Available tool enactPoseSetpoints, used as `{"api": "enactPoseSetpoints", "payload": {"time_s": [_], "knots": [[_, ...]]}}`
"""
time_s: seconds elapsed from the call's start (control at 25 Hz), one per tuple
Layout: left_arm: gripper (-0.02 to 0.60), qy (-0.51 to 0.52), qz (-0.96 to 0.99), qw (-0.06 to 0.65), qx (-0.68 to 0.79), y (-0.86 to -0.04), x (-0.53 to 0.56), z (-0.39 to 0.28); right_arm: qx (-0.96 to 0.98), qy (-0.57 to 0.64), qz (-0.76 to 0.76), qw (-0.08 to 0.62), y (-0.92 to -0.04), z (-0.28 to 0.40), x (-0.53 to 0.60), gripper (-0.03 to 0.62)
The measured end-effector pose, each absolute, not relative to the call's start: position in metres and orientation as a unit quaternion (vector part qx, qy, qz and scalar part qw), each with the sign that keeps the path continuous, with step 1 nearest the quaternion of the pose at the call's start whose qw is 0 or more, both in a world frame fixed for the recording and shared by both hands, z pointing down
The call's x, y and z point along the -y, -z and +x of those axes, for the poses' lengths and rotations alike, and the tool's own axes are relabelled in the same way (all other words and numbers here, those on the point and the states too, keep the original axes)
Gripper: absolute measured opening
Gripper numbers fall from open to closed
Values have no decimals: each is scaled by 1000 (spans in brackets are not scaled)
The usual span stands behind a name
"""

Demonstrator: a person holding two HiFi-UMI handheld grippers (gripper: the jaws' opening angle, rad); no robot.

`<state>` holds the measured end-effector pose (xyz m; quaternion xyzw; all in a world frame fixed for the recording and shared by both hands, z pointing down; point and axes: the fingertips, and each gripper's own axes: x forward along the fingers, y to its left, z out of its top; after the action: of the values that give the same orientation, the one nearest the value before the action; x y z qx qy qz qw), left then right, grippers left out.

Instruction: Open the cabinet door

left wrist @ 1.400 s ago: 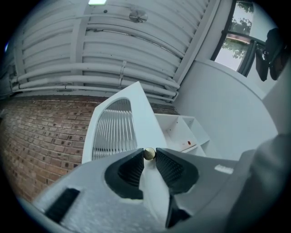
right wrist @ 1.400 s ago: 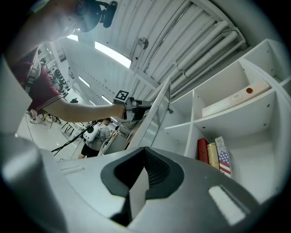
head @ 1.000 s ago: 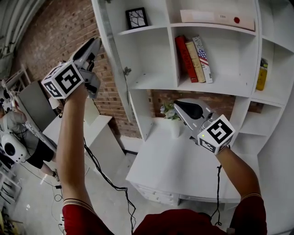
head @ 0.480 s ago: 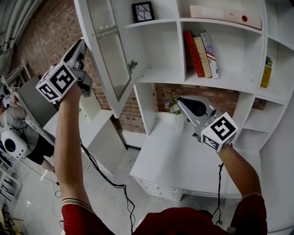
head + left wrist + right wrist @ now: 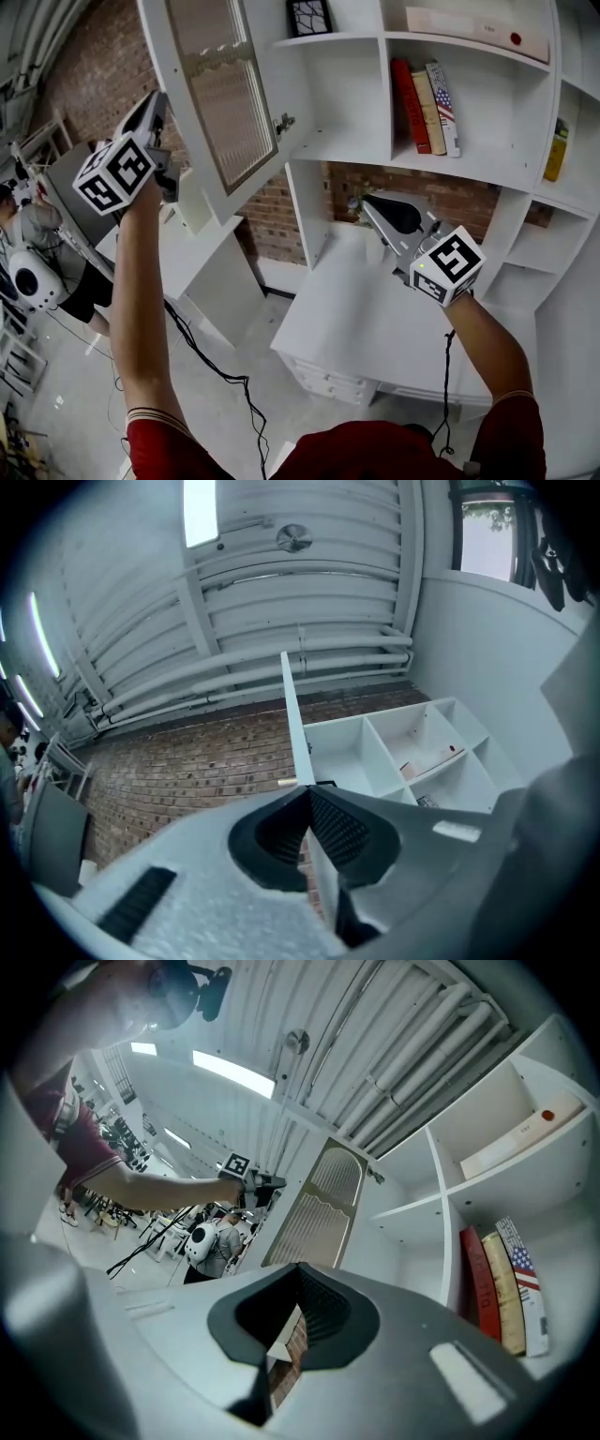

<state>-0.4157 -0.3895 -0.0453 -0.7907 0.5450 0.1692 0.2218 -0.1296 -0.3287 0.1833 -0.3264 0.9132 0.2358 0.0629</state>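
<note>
Swung further out from the white shelf unit (image 5: pixel 347 150) than a second ago, the cabinet door (image 5: pixel 220 94) now stands wide open, its flat white frame holding a ribbed glass panel with a wavy top edge. At its outer edge, the left gripper (image 5: pixel 156 101) has just been closing; its ridged black pads meet with nothing clamped, the door's thin edge lined up just beyond the tips. Over the smooth white desk (image 5: pixel 375 319), the right gripper (image 5: pixel 367 201) hovers with jaws together, empty.
</note>
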Motion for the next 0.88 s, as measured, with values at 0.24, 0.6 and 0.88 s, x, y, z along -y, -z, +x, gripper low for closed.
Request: {"api": "enactPoseSetpoints", "payload": {"time_s": [0.24, 0.6, 0.88], "knots": [[2, -162, -801, 209, -537, 14, 368, -404, -920, -232, -308, 70, -182, -135, 327, 12], [2, -155, -818, 191, -520, -40, 332, -362, -929, -216, -285, 97, -179, -121, 335, 12], [2, -149, -834, 165, -505, -100, 321, -317, -933, -201, -273, 123, -178, -106, 334, 12]]}}
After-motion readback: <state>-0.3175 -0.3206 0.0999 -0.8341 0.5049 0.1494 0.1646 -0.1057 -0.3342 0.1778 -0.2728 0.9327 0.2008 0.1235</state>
